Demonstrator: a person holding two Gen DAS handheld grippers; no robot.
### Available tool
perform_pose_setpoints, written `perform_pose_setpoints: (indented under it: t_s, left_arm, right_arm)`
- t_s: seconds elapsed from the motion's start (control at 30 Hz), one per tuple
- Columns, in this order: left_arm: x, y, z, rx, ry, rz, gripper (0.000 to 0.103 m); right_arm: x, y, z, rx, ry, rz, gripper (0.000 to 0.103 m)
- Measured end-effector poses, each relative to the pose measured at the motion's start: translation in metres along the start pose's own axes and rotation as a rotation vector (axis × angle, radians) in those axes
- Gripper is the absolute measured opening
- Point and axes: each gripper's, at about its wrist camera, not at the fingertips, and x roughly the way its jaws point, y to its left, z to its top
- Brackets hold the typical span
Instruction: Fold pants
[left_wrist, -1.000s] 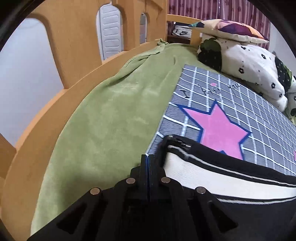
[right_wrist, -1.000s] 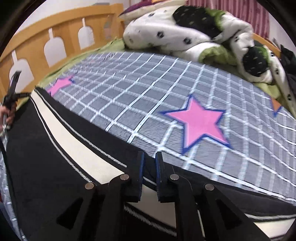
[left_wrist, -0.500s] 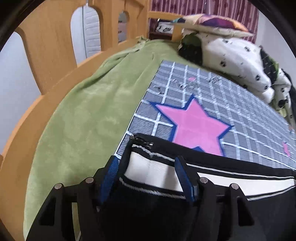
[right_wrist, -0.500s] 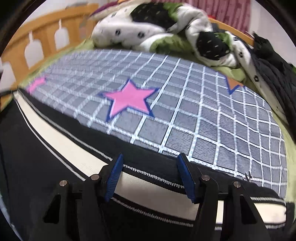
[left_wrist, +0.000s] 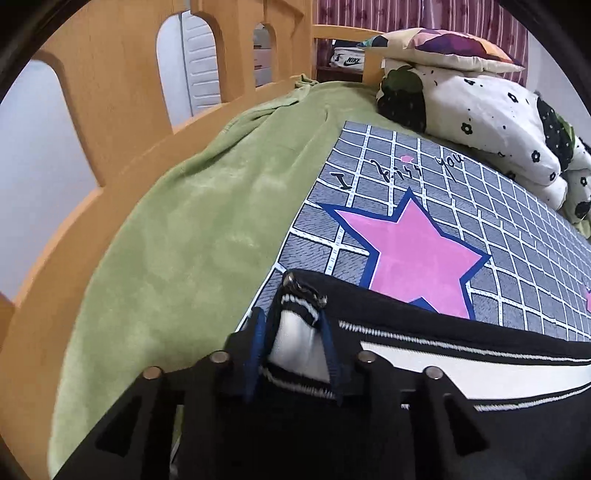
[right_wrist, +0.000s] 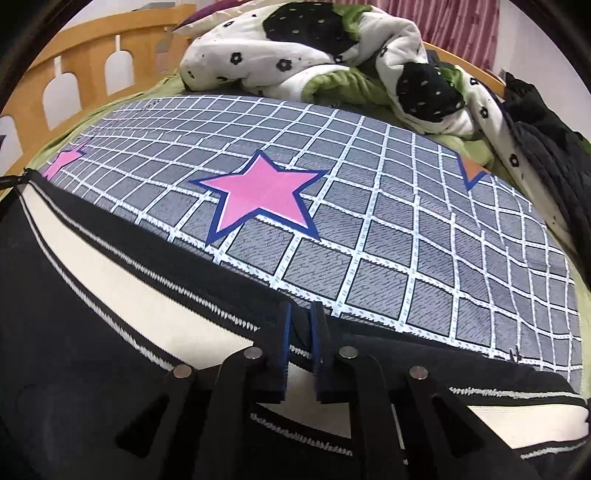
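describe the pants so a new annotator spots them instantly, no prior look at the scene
Start at the grey grid-pattern sheet with pink stars that covers the bed. Along its near edge lie the pants, spread lengthwise under both claws. They are the only black item with a broad cream stripe edged in thin white lines; the quilt behind is white with black flowers.

The left claw (left_wrist: 293, 345) pinches the pants (left_wrist: 461, 369) end over the star-print sheet (left_wrist: 406, 243).
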Motion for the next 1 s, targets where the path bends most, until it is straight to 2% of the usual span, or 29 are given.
perform_pose_setpoints:
  t_s: [0.03, 0.1, 0.13, 0.17, 0.2, 0.27, 0.3, 0.33, 0.37, 0.4, 0.43, 0.47, 0.53, 0.6, 0.63, 0.73, 0.8, 0.93, 1.0]
  left_arm:
    - [-0.005, 0.000, -0.001, 0.003, -0.006, 0.003, 0.031]
    - [-0.023, -0.003, -0.006, 0.015, -0.049, -0.006, 0.039]
    - [-0.032, -0.008, -0.009, 0.026, -0.067, -0.022, 0.057]
    - [-0.038, -0.015, -0.012, 0.041, -0.080, -0.050, 0.067]
    - [-0.041, -0.024, -0.014, 0.058, -0.087, -0.089, 0.067]
    - [-0.040, -0.044, -0.018, 0.079, -0.068, -0.173, 0.067]
    - [-0.034, -0.059, -0.019, 0.102, -0.042, -0.204, 0.067]
    - [-0.030, -0.067, -0.021, 0.120, -0.027, -0.213, 0.068]
    - [-0.018, -0.082, -0.024, 0.167, -0.001, -0.180, 0.068]
    - [-0.008, -0.093, -0.028, 0.222, 0.013, -0.116, 0.068]
    - [-0.001, -0.097, -0.030, 0.259, 0.016, -0.056, 0.071]
    - [0.009, -0.093, -0.032, 0.270, 0.015, -0.013, 0.077]
    - [0.012, -0.070, -0.025, 0.161, 0.049, -0.067, 0.079]
    - [0.007, -0.053, -0.021, 0.095, 0.066, -0.034, 0.077]
    - [0.002, -0.046, -0.020, 0.074, 0.070, -0.025, 0.076]
    - [-0.026, -0.027, -0.029, 0.024, 0.087, -0.056, 0.075]
    - [-0.057, -0.014, -0.045, -0.017, 0.086, -0.118, 0.075]
    - [-0.100, -0.006, -0.079, -0.021, 0.096, -0.193, 0.075]
    - [-0.126, -0.007, -0.096, 0.001, 0.057, -0.187, 0.070]
  right_arm:
    - [-0.005, -0.003, 0.001, 0.016, 0.002, 0.007, 0.013]
    - [-0.029, -0.019, -0.001, 0.118, -0.039, 0.011, 0.016]
    - [-0.039, -0.026, -0.003, 0.156, -0.064, 0.009, 0.018]
    - [-0.050, -0.033, -0.008, 0.191, -0.091, 0.011, 0.026]
    - [-0.058, -0.041, -0.014, 0.216, -0.105, 0.022, 0.031]
    - [-0.057, -0.056, -0.025, 0.255, -0.097, 0.032, 0.032]
    - [-0.047, -0.066, -0.033, 0.304, -0.063, 0.020, 0.031]
    - [-0.034, -0.075, -0.040, 0.350, -0.015, 0.018, 0.026]
    - [-0.025, -0.081, -0.044, 0.372, 0.006, 0.020, 0.015]
    - [-0.022, -0.085, -0.047, 0.382, -0.008, 0.024, 0.010]
    - [-0.025, -0.090, -0.049, 0.399, -0.027, 0.043, 0.009]
    - [-0.027, -0.098, -0.051, 0.449, -0.036, 0.082, 0.003]
    - [-0.028, -0.115, -0.059, 0.544, -0.044, 0.109, 0.000]
    - [-0.034, -0.119, -0.066, 0.553, -0.029, 0.099, 0.000]
    - [-0.041, -0.119, -0.068, 0.552, -0.021, 0.048, 0.000]
    - [-0.068, -0.116, -0.073, 0.568, -0.038, -0.052, 0.014]
    - [-0.093, -0.111, -0.079, 0.589, -0.056, -0.054, 0.027]
    - [-0.145, -0.090, -0.088, 0.549, -0.055, -0.080, 0.030]
    - [-0.168, -0.079, -0.090, 0.537, -0.045, -0.080, 0.030]
